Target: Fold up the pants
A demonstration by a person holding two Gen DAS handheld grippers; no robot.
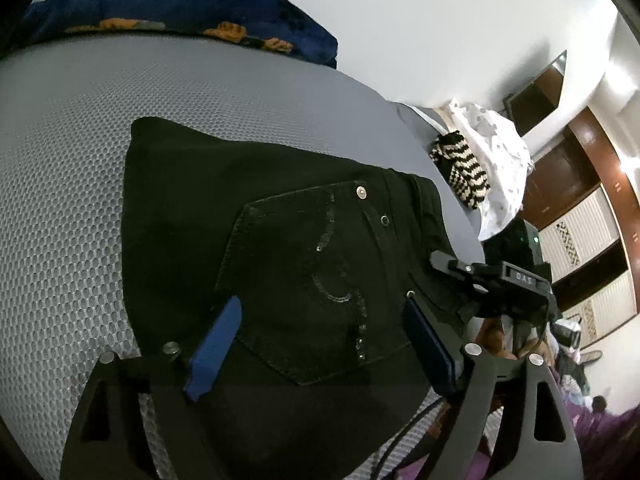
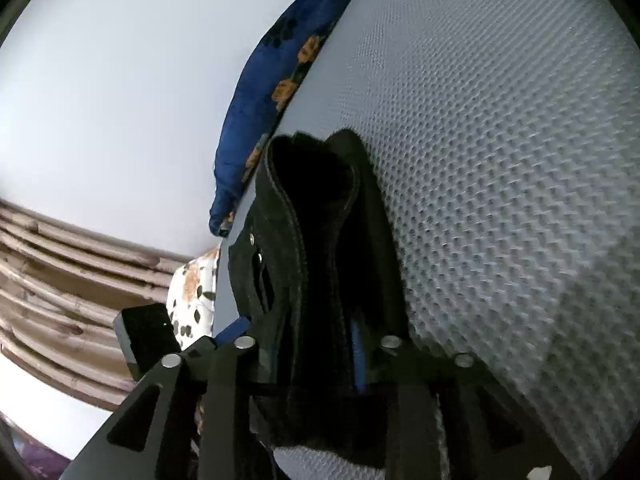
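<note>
Black pants (image 1: pixel 248 208) lie folded on the grey mesh mattress (image 1: pixel 60 160), back pocket with sequins facing up. My left gripper (image 1: pixel 324 304) hovers open over that pocket, its blue pads (image 1: pixel 216 348) wide apart and holding nothing. At the waistband side, by the mattress edge, sits my right gripper (image 1: pixel 440 260). In the right wrist view the folded edge of the pants (image 2: pixel 320 220) runs between the jaws of the right gripper (image 2: pixel 300 332). Those jaws stand slightly apart around the layers, and a blue pad (image 2: pixel 236 328) shows beside the fabric without pinching it.
A dark blue flowered pillow (image 1: pixel 180 12) lies at the far end of the mattress. A black-and-cream striped knit (image 1: pixel 464 172) and a white dotted cloth (image 1: pixel 500 152) sit past the right edge. Brown wardrobe doors (image 1: pixel 576 208) stand beyond; a curtain (image 2: pixel 60 272) hangs left.
</note>
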